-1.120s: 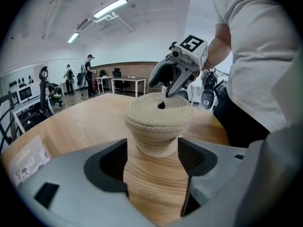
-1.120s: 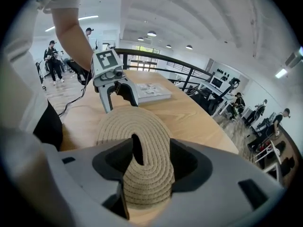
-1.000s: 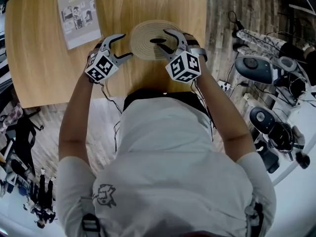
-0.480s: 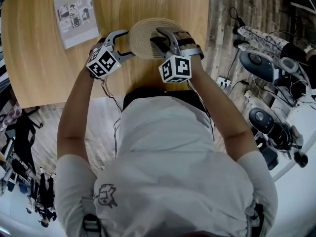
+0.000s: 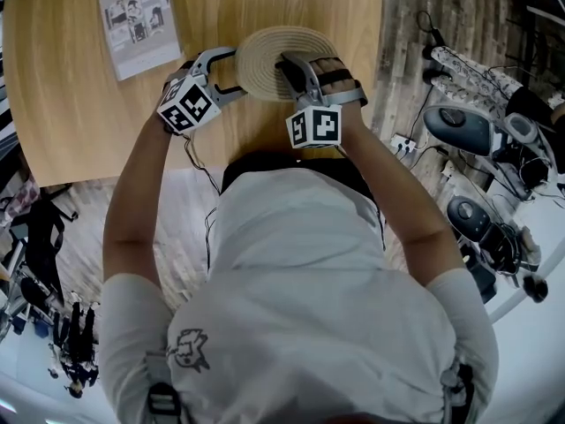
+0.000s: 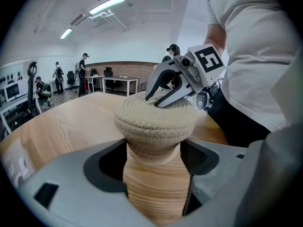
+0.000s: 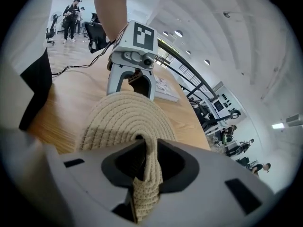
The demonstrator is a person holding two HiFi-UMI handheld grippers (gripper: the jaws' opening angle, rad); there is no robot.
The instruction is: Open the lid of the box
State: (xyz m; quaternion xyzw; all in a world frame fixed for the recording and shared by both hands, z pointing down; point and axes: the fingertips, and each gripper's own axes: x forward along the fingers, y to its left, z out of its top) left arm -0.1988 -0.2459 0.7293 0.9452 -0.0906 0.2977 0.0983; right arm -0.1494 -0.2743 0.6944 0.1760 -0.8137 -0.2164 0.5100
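A round woven rope box (image 5: pixel 281 53) with a coiled lid (image 7: pixel 124 119) sits near the front edge of the wooden table (image 5: pixel 79 104). My right gripper (image 5: pixel 287 64) reaches down onto the lid's middle. Its jaws have just been closing, and in the right gripper view they pinch the lid's rope loop handle (image 7: pixel 148 171). My left gripper (image 5: pixel 231 71) stands open at the box's left side. In the left gripper view the box (image 6: pixel 156 122) rises just beyond its wide jaws, and I cannot tell whether they touch it.
A printed booklet (image 5: pixel 137 23) lies at the back left of the table. The table's right edge runs close to the box. On the floor to the right are a power strip (image 5: pixel 468 64), cables and round devices (image 5: pixel 459 124). The person's body stands against the front edge.
The right gripper has come down over the lid's centre, rolled, and narrowed its jaws onto the rope handle. The left gripper has edged slightly closer to the box's side.
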